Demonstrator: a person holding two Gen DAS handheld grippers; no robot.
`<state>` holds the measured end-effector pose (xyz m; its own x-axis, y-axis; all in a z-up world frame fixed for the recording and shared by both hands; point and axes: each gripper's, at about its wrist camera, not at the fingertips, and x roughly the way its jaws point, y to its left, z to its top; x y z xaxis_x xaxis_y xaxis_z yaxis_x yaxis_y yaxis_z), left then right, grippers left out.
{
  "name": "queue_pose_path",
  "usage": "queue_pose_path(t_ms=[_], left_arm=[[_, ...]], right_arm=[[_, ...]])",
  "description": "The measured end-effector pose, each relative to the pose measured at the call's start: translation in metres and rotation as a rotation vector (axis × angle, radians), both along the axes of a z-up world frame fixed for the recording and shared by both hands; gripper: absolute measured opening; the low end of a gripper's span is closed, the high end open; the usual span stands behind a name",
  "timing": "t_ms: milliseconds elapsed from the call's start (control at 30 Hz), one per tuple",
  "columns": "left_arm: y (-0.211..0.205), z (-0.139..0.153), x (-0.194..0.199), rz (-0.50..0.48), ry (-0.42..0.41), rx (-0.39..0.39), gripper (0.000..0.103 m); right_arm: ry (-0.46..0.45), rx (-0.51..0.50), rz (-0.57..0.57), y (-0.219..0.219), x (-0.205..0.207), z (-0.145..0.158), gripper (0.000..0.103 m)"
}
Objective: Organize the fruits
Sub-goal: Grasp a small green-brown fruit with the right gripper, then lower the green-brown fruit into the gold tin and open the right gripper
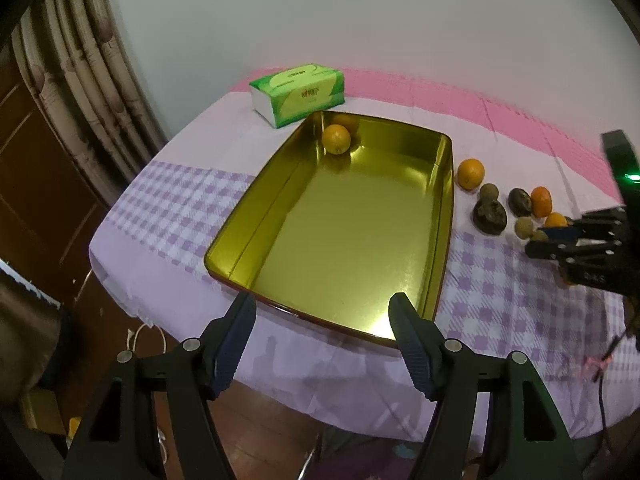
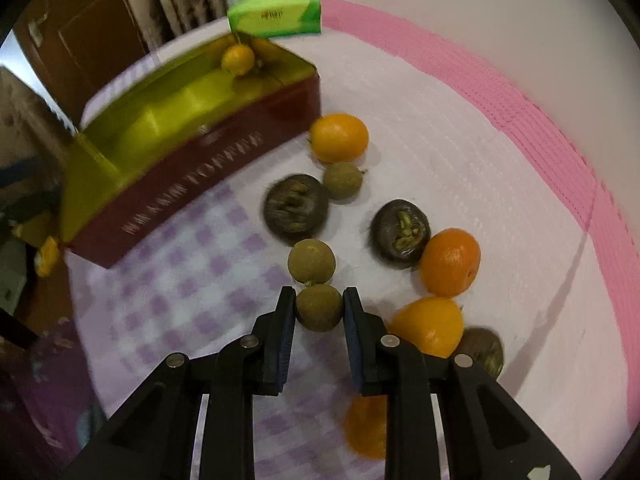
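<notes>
Your left hand-held gripper (image 1: 322, 320) hangs at the near edge of the shallow gold-lined rectangular tin (image 1: 240, 216), its fingers wide apart and holding nothing; I judge it is parked there to leave the tin's mouth free for deliveries. Inside, one round orange citrus fruit (image 1: 336, 139) sits tight in the far corner, which reads as the start of a sorted group and leaves most of the floor bare. Behind that corner lies a green-and-white soft tissue pack (image 1: 298, 94); its printing is too small to read. On the tin's dark red outer wall (image 2: 208, 184) the right wrist view shows pale lettering: "TOFFEE" is legible, the word before it is blurred. Right of the tin, the rest of the fruit lies loose on the lilac-checked cloth of the table (image 1: 160, 196): more orange citrus, wrinkled dark-brown split fruits and small tan-brown round fruits, near one another, some touching. Your right hand-held gripper (image 2: 319, 307) has its pads pressed to either side of the nearest small tan-brown round fruit (image 2: 319, 308), which touches a second one (image 2: 311, 261) just beyond. The grip sits across its middle, likely so it cannot roll out. Whether it is off the cloth I cannot tell.
</notes>
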<state>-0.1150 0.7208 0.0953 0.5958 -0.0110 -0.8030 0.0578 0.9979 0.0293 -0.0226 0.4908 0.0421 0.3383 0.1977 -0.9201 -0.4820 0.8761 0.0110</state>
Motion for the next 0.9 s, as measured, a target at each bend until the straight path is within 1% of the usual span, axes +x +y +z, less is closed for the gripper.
queue_pose_path(t_ms=[100,200,333,433,533,667,800,900], left_arm=[[0.002,0.001,-0.002,0.009,-0.004,-0.009,0.069],[0.005,0.002,-0.004,0.021,-0.006,-0.010,0.069],[0.008,0.003,-0.005,0.037,-0.009,-0.015,0.069],[0.011,0.003,-0.004,0.050,-0.003,-0.018,0.069],[0.015,0.002,-0.003,0.063,0.009,-0.020,0.069],[0.022,0.000,0.000,0.080,0.022,-0.025,0.070],[0.027,-0.002,0.002,0.095,0.032,-0.025,0.072],[0.031,-0.004,0.004,0.100,0.049,-0.032,0.072]], right_arm=[[-0.022,0.116,-0.022,0.001,-0.012,0.021,0.022],[-0.048,0.190,-0.020,0.013,-0.011,0.042,0.022],[-0.076,0.252,0.004,0.041,0.004,0.067,0.022],[-0.095,0.263,0.004,0.060,0.019,0.075,0.022],[-0.091,0.280,-0.014,0.078,0.042,0.076,0.022],[-0.065,0.276,-0.038,0.095,0.059,0.068,0.022],[-0.034,0.230,-0.076,0.109,0.081,0.048,0.022],[-0.017,0.218,-0.101,0.111,0.092,0.035,0.022]])
